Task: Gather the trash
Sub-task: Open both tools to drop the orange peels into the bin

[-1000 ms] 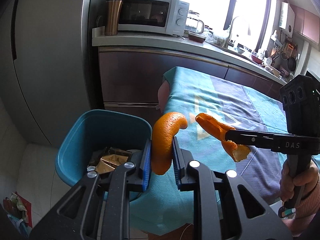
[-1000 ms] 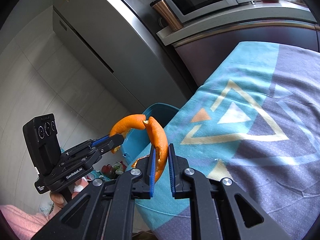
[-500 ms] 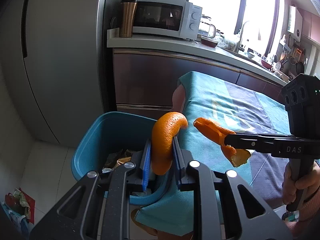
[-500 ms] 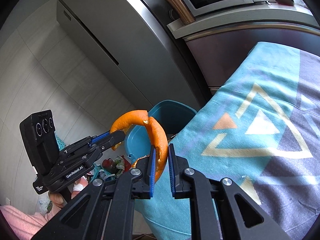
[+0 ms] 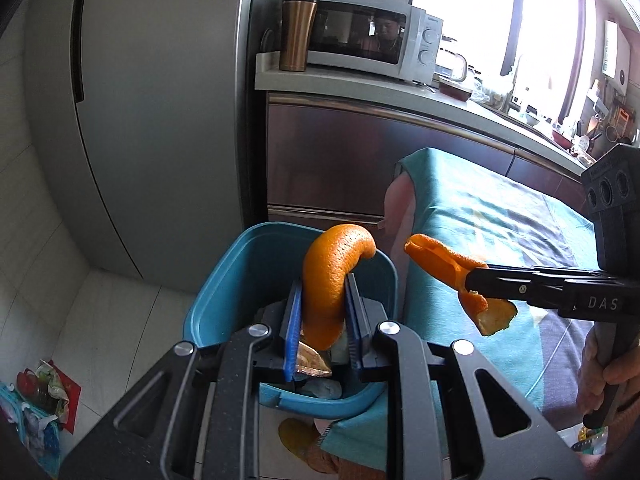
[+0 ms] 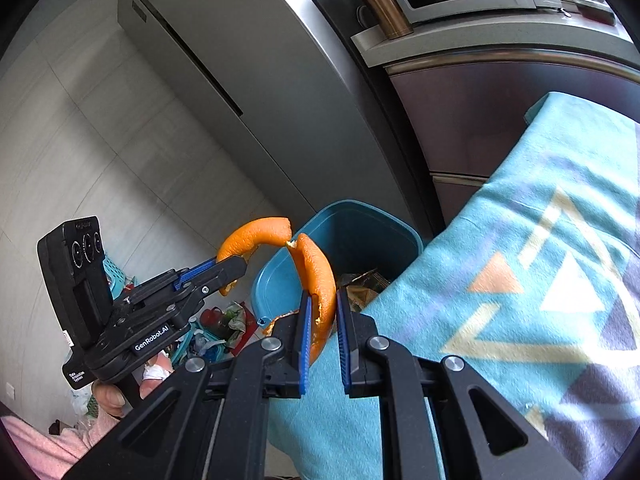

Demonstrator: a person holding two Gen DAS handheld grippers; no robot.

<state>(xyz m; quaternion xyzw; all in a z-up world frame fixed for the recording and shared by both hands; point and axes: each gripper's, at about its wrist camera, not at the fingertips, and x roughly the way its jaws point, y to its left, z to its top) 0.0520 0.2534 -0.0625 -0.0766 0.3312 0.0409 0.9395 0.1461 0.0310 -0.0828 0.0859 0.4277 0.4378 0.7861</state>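
Two claws, each clamped on a strip of orange peel, above a teal bin.

The left claw point(image 5: 323, 316) pinches a curved orange peel point(image 5: 332, 280) between its blue pads, directly over the teal bin point(image 5: 224, 280) (wrappers already lie inside). The right claw point(image 6: 322, 312) grips a second peel strip point(image 6: 316, 268) at the edge of the surface, whose patterned cloth point(image 6: 520, 280) hangs just beside the bin. The two peel tips nearly meet in the right wrist view.
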